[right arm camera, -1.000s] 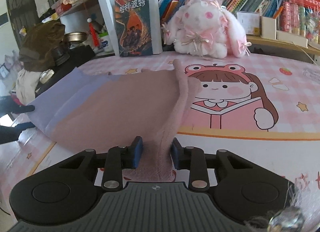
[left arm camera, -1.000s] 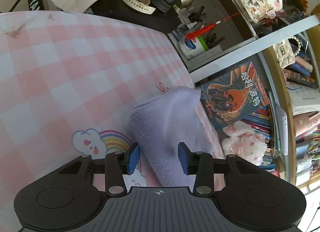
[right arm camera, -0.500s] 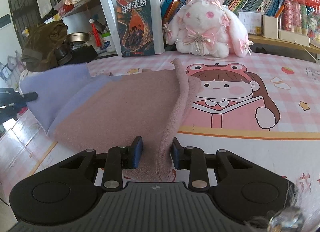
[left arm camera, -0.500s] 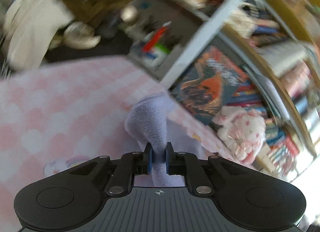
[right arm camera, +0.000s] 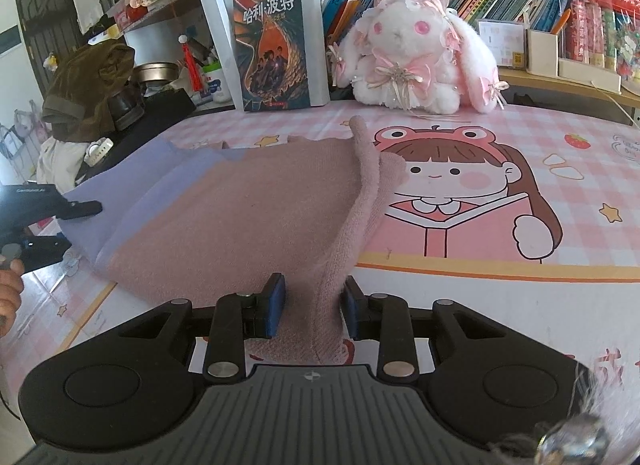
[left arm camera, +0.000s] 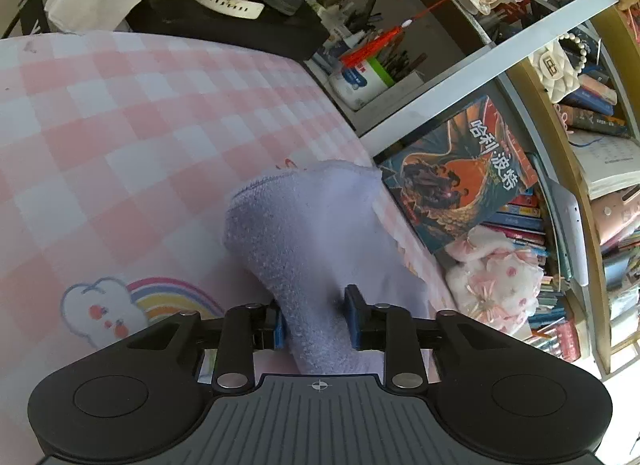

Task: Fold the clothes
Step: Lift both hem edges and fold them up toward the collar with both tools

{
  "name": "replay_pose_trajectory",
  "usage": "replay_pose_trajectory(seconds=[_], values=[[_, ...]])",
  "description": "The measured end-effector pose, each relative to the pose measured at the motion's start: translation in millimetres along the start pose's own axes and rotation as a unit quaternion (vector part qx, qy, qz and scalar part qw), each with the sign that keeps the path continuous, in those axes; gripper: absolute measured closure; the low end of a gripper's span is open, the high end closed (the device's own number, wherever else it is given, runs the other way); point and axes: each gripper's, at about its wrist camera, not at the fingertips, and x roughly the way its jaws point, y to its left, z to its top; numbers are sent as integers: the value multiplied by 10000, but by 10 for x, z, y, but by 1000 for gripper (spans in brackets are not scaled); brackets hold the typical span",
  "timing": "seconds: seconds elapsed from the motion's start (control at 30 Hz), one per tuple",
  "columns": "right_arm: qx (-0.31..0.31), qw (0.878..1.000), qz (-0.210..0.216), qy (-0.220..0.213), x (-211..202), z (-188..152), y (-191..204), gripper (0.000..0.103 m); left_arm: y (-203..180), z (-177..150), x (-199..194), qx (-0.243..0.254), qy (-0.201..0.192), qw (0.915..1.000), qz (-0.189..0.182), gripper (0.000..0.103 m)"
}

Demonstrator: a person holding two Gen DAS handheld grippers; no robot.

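A fuzzy knit garment (right arm camera: 256,209), dusty pink over most of its area with a lavender band at 1 end, is lying spread on the pink-and-white checked tablecloth (right arm camera: 580,169) printed with a cartoon girl in a frog hat. Taking the white plush rabbit with pink bows (right arm camera: 416,61) at the back of the table as the landmark, the garment is sitting in front of it and to its left, its far edge well short of the toy.

The right gripper (right arm camera: 312,305) is hovering at the garment's near pink edge, in front of the rabbit. Its 2 blue-padded fingers (right arm camera: 276,305) are standing partly apart, and a raised ridge of pink knit is running up between them; the pads are not pressing it from both sides.

The left gripper (left arm camera: 316,319) is working at the lavender end, far to the left of the rabbit. Its jaws are also partly spread, with a bunched fold of lavender fabric (left arm camera: 312,241) lying loosely between the 2 pads, touching or nearly touching them. In the right wrist view this gripper is appearing at the left edge beside the lavender band, a hand (right arm camera: 10,297) holding it.

A dark illustrated book (right arm camera: 276,41) is standing upright just left of the rabbit.
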Motion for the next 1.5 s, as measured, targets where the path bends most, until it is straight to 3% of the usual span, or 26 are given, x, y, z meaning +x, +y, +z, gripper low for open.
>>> replay_pose_trajectory(seconds=[0.03,0.13,0.3,0.37,0.63,1.03,1.27,1.5], values=[[-2,10000,-6,3,3,0,10,75,-2,14,5,43,-22,10000,10,87],[-3,10000,-21,11,11,1,41,75,13,86,-5,178,-79,9998,46,91],[98,9995,285,105,44,27,70,73,37,207,-21,404,-172,9990,105,91],[34,9996,280,87,53,68,104,68,47,255,-28,494,-209,9985,129,91],[170,9997,176,-46,125,256,40,68,148,332,-27,535,-207,9983,94,91],[779,9959,451,29,346,212,-89,81,-91,350,-167,978,-315,9947,-18,91],[782,9960,441,-36,351,190,-90,82,-615,270,-368,1763,-547,9823,-312,91],[794,9959,418,-89,346,172,-90,82,-1270,11,-493,2710,-671,9574,-740,91]])
